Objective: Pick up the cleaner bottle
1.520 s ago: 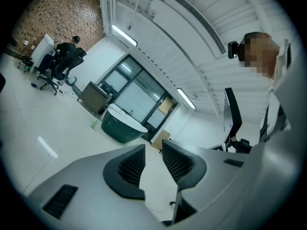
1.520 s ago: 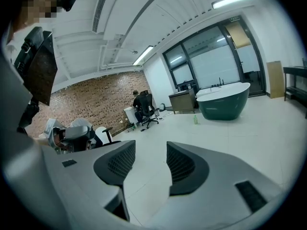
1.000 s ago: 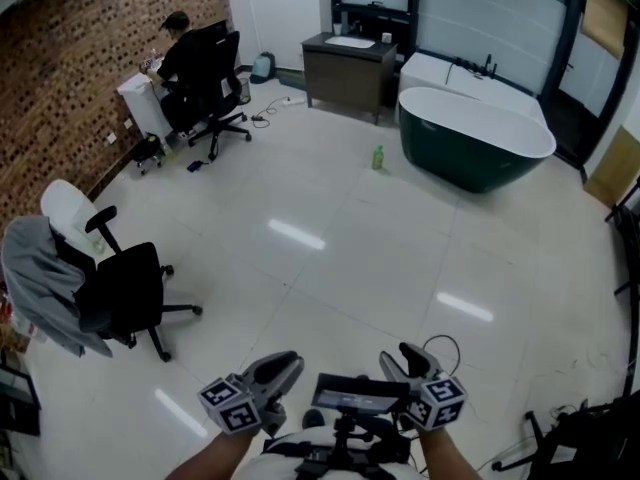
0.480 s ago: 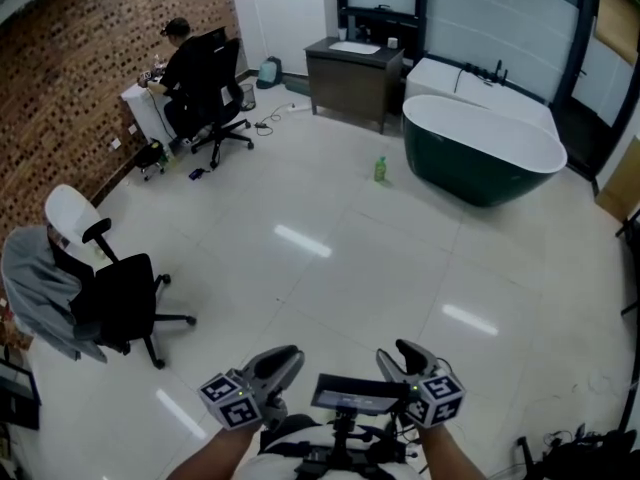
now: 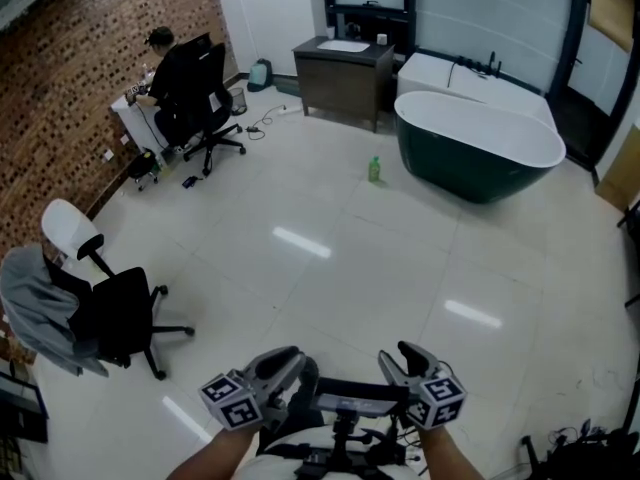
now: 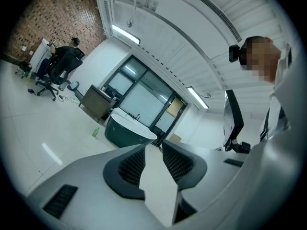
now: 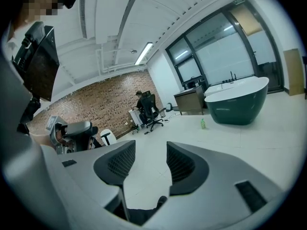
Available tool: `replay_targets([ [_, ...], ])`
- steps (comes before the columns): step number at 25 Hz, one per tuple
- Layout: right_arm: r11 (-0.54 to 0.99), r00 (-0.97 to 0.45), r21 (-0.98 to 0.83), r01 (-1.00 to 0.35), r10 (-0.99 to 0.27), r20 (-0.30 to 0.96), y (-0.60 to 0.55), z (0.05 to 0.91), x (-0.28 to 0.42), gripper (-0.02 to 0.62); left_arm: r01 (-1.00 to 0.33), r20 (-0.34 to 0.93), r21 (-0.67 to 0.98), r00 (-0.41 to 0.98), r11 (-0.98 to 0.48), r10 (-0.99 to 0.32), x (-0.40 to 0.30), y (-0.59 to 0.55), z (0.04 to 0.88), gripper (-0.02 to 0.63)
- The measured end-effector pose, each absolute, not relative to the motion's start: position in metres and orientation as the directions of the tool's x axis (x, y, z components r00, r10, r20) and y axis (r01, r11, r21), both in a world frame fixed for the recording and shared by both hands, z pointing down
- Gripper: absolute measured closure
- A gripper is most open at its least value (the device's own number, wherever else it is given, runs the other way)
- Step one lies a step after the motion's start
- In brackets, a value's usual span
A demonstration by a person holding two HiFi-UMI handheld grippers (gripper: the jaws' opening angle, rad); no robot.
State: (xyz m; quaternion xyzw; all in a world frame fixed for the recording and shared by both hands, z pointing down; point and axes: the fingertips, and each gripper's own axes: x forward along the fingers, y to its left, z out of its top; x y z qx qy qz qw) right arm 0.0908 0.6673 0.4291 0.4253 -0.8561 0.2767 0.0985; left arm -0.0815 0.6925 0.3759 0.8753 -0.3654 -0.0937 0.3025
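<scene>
The cleaner bottle [image 5: 374, 169], small and green, stands upright on the white floor far ahead, just left of the dark green bathtub [image 5: 478, 143]. It shows tiny in the left gripper view [image 6: 96, 132] and in the right gripper view [image 7: 203, 123]. Both grippers are held close to my body at the bottom of the head view, far from the bottle. My left gripper [image 5: 290, 360] [image 6: 153, 146] has its jaws drawn near together with nothing between them. My right gripper [image 5: 405, 353] [image 7: 151, 145] stands open and empty.
A dark vanity cabinet [image 5: 342, 68] stands at the back wall. A person sits at a desk [image 5: 175, 63] at the far left by the brick wall. A black office chair [image 5: 120, 313] with a grey garment stands at the left. Cables [image 5: 570, 453] lie at the bottom right.
The room has slid a little in the head view: the black chair now lies lower and further left, the bottle slightly lower. Both grippers keep their place and their jaws.
</scene>
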Motion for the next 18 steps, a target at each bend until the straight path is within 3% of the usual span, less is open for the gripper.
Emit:
replay_targets([
  [8, 0.440, -0.568, -0.368, -0.819, -0.709, 0.417, 0.626, 0.436, 0.088, 0.387, -0.545, 0.050, 0.615, 0.749, -0.571, -0.661, -0.089, 0.638, 0.386, 0.509],
  [18, 0.399, -0.530, -0.361, -0.843, -0.727, 0.435, 0.532, 0.423, 0.032, 0.387, -0.505, 0.076, 0.632, 0.795, -0.588, -0.602, -0.132, 0.541, 0.394, 0.509],
])
